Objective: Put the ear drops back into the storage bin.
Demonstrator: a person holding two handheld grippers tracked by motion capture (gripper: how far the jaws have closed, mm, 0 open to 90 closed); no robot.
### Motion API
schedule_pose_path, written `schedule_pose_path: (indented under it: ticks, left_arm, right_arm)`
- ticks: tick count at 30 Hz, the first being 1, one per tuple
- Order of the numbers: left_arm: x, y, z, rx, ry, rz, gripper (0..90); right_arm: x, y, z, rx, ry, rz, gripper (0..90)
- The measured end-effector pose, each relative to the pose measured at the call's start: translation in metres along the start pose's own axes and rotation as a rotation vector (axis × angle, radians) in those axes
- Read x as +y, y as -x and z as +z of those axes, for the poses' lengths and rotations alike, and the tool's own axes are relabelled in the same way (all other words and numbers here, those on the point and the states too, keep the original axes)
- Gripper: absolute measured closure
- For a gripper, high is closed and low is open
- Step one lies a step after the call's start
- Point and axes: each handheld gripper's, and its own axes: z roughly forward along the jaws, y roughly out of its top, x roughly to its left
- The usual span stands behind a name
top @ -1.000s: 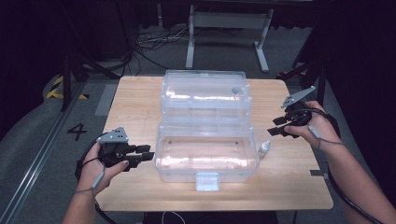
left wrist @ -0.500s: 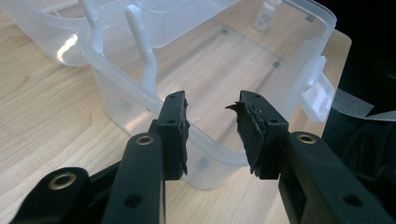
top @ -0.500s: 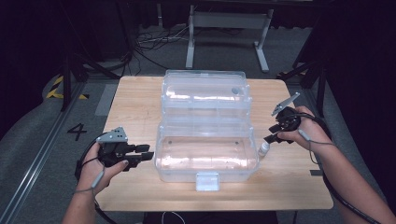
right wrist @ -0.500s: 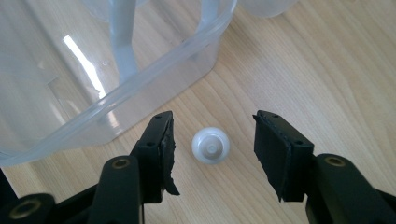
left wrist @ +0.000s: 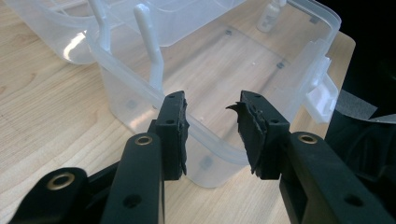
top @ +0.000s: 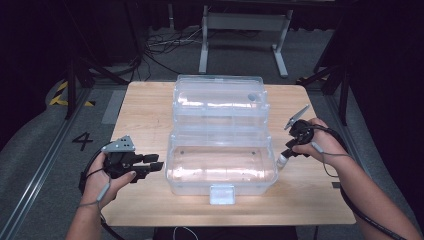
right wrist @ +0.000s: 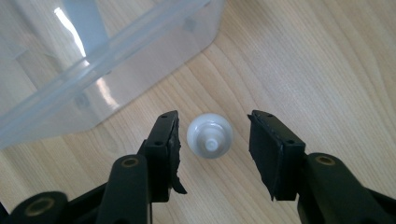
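A clear plastic box (top: 220, 176) with stepped trays stands open in the middle of the wooden table (top: 145, 110). A small white bottle (top: 281, 161) stands upright on the table just off the box's right side. My right gripper (top: 287, 153) points down over it. In the right gripper view the bottle (right wrist: 209, 136) sits between the open jaws of that gripper (right wrist: 214, 117), which have just been closing; gaps remain on both sides. My left gripper (top: 156, 168) is open near the box's left end, its jaws (left wrist: 210, 116) astride the box's corner wall (left wrist: 140, 88) without touching it.
The box's upper trays (top: 219, 97) spread toward the table's far edge. A white latch (top: 222, 194) hangs from the box's front wall. Bare wood lies to the left, the right and the front. The floor behind holds cables and a metal stand (top: 243, 30).
My right gripper has come down and to the left, from above the table's right edge to just over the bottle. The left gripper has stayed where it was.
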Motion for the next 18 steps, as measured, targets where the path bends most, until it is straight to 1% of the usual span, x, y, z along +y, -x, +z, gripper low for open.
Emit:
schedule_pose_path:
  ticks: [1, 5, 10, 12, 14, 15, 18]
  left_arm:
    - [0.000, 0.000, 0.000, 0.002, -0.001, 0.000, 62.6]
    - [0.000, -0.001, -0.001, 0.004, 0.001, -0.002, 62.6]
    - [0.000, -0.001, -0.001, 0.005, 0.000, -0.002, 62.6]
    - [0.000, -0.002, -0.002, 0.008, 0.004, -0.002, 62.6]
    - [0.000, -0.001, -0.002, 0.009, 0.004, -0.004, 62.5]
    - [-0.001, -0.002, -0.002, 0.011, 0.007, -0.003, 62.6]
    - [-0.001, -0.002, -0.003, 0.011, 0.011, -0.008, 62.6]
  right_arm:
    - [0.000, 0.000, 0.002, -0.001, -0.013, 0.000, 55.1]
    - [0.000, 0.000, 0.007, -0.004, -0.031, -0.008, 57.4]
    - [0.001, -0.001, 0.011, 0.002, -0.056, -0.005, 59.8]
    - [0.001, -0.001, 0.014, 0.000, -0.070, -0.015, 62.8]
    - [0.001, -0.001, 0.014, 0.000, -0.069, -0.022, 64.2]
    - [0.001, -0.002, 0.015, 0.002, -0.080, -0.027, 70.0]
    - [0.002, -0.003, 0.015, -0.004, -0.086, -0.029, 71.4]
